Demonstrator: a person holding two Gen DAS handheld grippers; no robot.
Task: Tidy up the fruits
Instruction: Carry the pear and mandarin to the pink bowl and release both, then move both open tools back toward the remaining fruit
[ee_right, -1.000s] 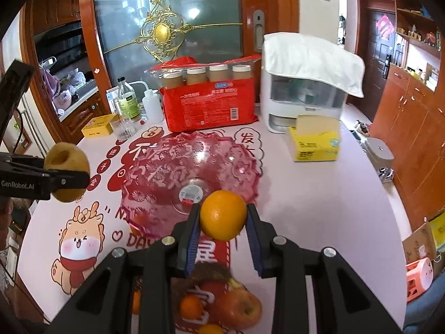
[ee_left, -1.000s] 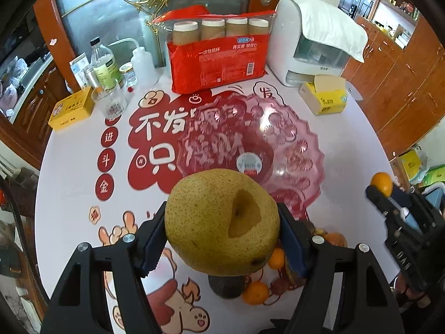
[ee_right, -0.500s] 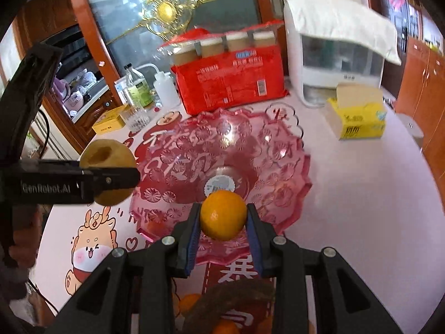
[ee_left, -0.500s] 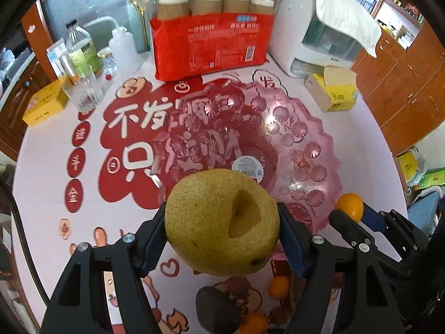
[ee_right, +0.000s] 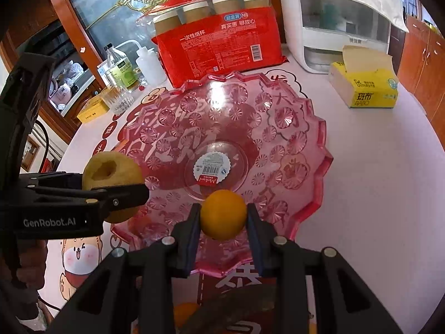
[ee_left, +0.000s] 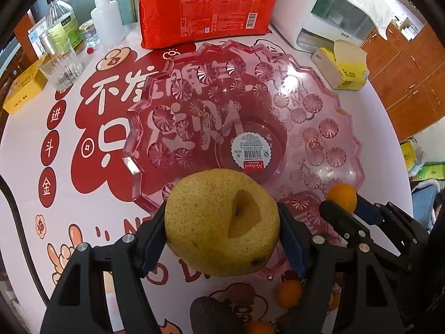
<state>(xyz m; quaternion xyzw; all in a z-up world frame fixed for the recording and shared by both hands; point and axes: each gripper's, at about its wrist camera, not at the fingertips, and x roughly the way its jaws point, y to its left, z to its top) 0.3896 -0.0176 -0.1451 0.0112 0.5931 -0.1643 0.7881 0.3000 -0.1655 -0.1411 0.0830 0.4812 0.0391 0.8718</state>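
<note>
My left gripper [ee_left: 222, 228] is shut on a yellow pear [ee_left: 219, 222] and holds it over the near rim of the pink glass fruit bowl [ee_left: 319, 105]. My right gripper [ee_right: 224, 220] is shut on an orange [ee_right: 224, 214], held above the bowl's [ee_right: 306, 144] near side. The pear [ee_right: 111, 172] and left gripper show at the left of the right wrist view. The orange [ee_left: 342, 197] and right gripper show at the right of the left wrist view. The bowl holds no fruit. Small oranges [ee_left: 289, 292] and a dark avocado [ee_left: 214, 317] lie on the table below the grippers.
Behind the bowl stand a red pack of paper cups [ee_left: 205, 8], a white appliance [ee_right: 342, 19] and a yellow tissue box [ee_right: 364, 86]. At the left are a glass [ee_left: 61, 69], bottles [ee_left: 62, 27] and a yellow box [ee_left: 23, 89].
Both grippers have moved forward with their fruit, from above the loose fruit to over the near part of the bowl. They now sit closer together.
</note>
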